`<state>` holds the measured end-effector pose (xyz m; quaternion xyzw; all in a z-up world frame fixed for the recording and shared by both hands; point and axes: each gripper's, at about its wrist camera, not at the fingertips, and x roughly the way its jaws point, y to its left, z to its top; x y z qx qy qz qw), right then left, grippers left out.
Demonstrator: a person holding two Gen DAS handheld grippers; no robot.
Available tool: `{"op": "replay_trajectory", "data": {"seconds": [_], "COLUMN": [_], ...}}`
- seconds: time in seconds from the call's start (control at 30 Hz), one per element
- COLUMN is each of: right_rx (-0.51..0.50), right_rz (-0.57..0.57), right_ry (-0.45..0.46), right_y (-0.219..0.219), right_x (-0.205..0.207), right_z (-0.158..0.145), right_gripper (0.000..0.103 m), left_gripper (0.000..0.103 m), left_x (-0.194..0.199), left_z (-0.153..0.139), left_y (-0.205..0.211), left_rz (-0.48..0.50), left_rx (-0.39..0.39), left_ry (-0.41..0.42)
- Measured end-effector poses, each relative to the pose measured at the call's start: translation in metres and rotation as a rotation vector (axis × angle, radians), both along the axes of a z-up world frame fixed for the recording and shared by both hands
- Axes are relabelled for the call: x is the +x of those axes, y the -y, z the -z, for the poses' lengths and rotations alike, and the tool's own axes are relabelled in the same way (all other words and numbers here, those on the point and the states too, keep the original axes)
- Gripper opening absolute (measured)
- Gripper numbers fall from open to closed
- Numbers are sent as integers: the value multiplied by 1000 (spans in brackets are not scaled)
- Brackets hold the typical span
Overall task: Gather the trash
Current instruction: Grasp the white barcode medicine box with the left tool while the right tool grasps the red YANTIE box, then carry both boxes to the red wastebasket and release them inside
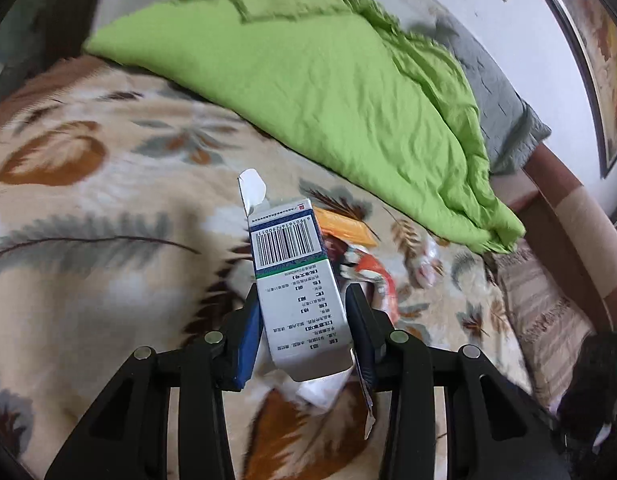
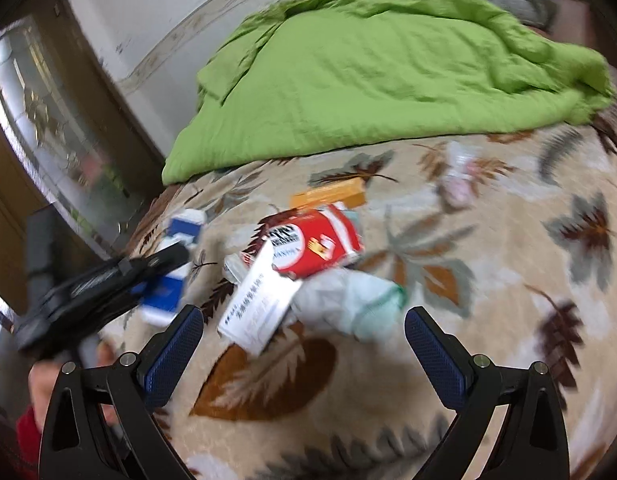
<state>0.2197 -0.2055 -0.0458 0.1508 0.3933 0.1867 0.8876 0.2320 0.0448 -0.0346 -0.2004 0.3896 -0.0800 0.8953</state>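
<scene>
In the left wrist view my left gripper (image 1: pixel 304 316) is shut on a white carton with a barcode and a blue-green band (image 1: pixel 292 276), held above the leaf-patterned blanket (image 1: pixel 108 208). The right wrist view shows that gripper (image 2: pixel 108 284) at the left with the blue-and-white carton (image 2: pixel 168 292). My right gripper (image 2: pixel 304 312) stands open over a pile of trash: a white box (image 2: pixel 260 304), a crumpled white-green wrapper (image 2: pixel 348 304), a red packet (image 2: pixel 320 244) and an orange box (image 2: pixel 328 196). Nothing sits between its pads (image 2: pixel 176 352).
A green quilt (image 2: pixel 368 68) is heaped across the far side of the bed. A small crumpled wrapper (image 2: pixel 456 184) lies apart to the right. A wooden door with glass (image 2: pixel 48 120) stands at the left. A person's hand (image 2: pixel 40 384) holds the left gripper's handle.
</scene>
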Motion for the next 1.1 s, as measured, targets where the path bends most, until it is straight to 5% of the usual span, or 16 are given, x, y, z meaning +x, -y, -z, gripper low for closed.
{"op": "replay_trajectory", "data": {"seconds": [0.13, 0.47, 0.53, 0.63, 0.7, 0.93, 1.1], "right_rx": [-59, -21, -9, 69, 120, 152, 141], "right_rz": [-58, -62, -34, 31, 93, 239, 245], "right_ry": [-10, -91, -124, -165, -170, -169, -118], "right_y": [-25, -36, -31, -15, -1, 38, 44], "right_x": [35, 101, 107, 107, 100, 79, 65], "right_z": [11, 39, 47, 57, 61, 64, 55], "right_gripper": [102, 102, 96, 88, 72, 72, 72], "left_gripper": [39, 39, 39, 39, 39, 39, 39], "left_x": [-10, -4, -3, -4, -3, -4, -6], "left_z": [0, 12, 14, 14, 13, 13, 11], "left_y": [-3, 6, 9, 13, 14, 20, 23], "left_rz": [-28, 16, 29, 45, 47, 62, 73], "left_rx": [107, 136, 144, 162, 167, 170, 165], "left_ry": [57, 84, 84, 92, 98, 101, 113]}}
